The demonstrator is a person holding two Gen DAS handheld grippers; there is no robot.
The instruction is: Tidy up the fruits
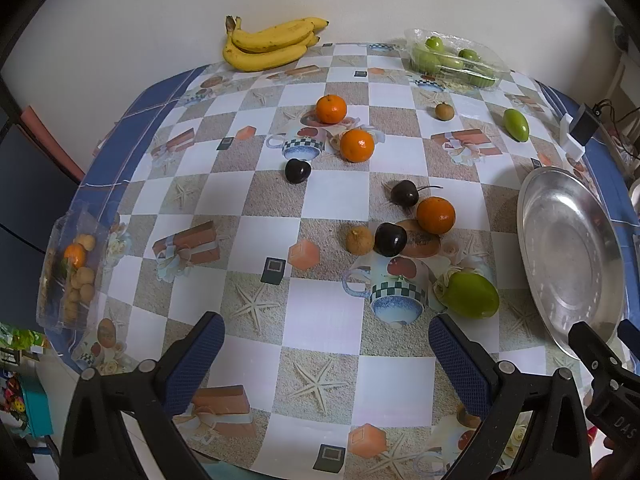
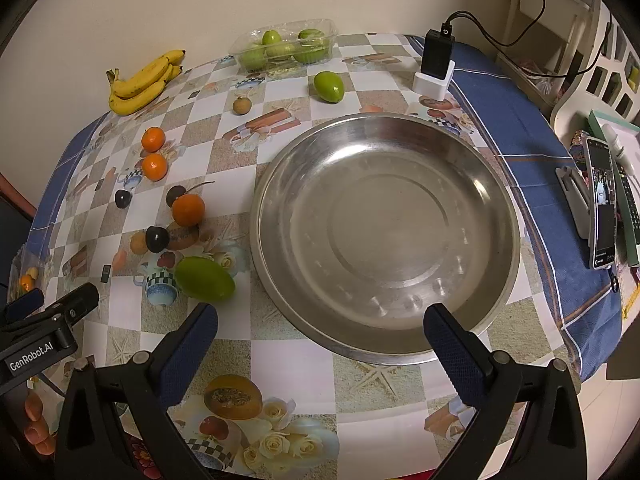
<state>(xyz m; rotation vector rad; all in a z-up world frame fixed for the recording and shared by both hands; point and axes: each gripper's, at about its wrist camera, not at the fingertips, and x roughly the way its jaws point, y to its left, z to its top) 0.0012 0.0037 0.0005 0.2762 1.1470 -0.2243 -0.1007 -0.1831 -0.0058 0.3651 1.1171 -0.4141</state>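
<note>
Loose fruit lies on the patterned tablecloth: three oranges, dark plums, two small brown fruits, a green mango nearest and a smaller green one farther back. A bunch of bananas rests by the wall. An empty steel dish sits on the right. My left gripper hovers open over bare cloth in front of the fruit. My right gripper is open at the dish's near rim, nothing between its fingers.
A clear tray of green fruit stands at the back. A plastic pack of small fruits lies at the table's left edge. A black charger in a white stand and a phone are at the right, near the table edge.
</note>
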